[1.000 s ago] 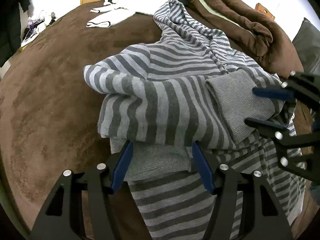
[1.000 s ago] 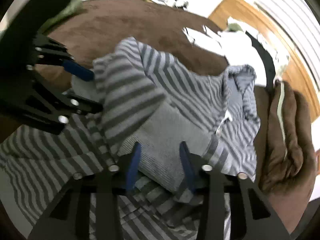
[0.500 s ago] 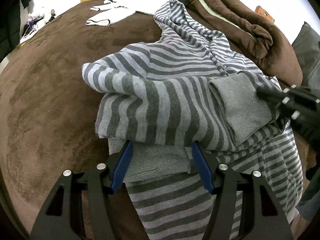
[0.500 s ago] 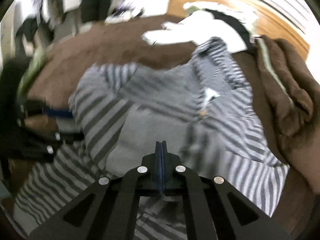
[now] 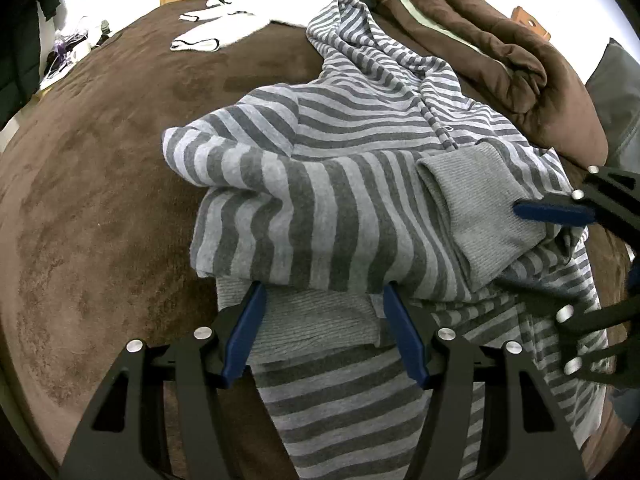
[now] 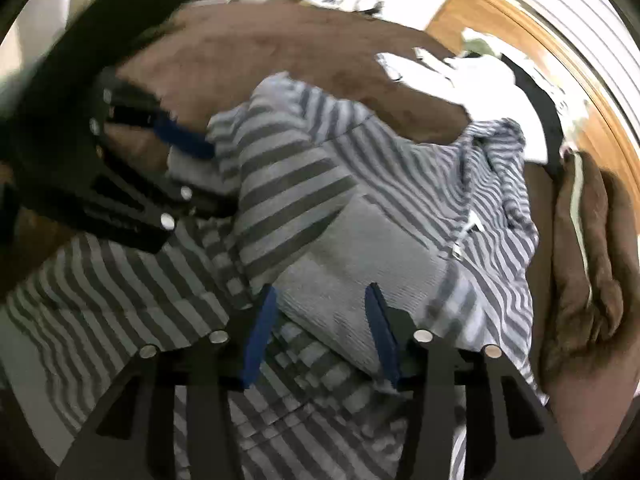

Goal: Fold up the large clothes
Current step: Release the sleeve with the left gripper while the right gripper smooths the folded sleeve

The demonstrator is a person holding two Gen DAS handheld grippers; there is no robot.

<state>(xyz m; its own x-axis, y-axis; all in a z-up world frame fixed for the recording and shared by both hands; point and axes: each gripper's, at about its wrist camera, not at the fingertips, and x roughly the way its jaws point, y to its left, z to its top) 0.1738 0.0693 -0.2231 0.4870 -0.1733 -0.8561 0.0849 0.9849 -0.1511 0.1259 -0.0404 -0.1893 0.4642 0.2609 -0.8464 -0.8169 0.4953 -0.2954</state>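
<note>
Lying across the brown bed cover point(image 5: 100, 184), the grey striped hooded garment point(image 5: 360, 128) is partly folded: one striped sleeve point(image 5: 304, 216) is laid crosswise over the body, and its plain grey ribbed cuff point(image 5: 476, 208) rests on the stripes toward the right side of the left wrist view. The hood end points toward the far end of the bed, where a white garment point(image 5: 256, 12) lies, and a bunched brown blanket point(image 5: 492, 44) sits just beside the striped garment's far right edge. The left tool point(image 5: 324, 300) hangs over the near edge of the fold with its blue pads apart; a band of ribbed grey hem point(image 5: 316, 324) lies between the pads, but they do not press on it, so this tool is open and holds nothing. The right tool point(image 6: 320, 312) is at the cuff, and its jaws are opening; in the right wrist view the ribbed cuff point(image 6: 360, 252) lies just ahead of and partly between the two blue pads, with a gap showing on each side, so the pads are not clamped on the cloth. From the left wrist view the right tool point(image 5: 532, 248) comes in from the right edge, its upper blue pad lying over the cuff's outer end. The right wrist picture is somewhat blurred.
</note>
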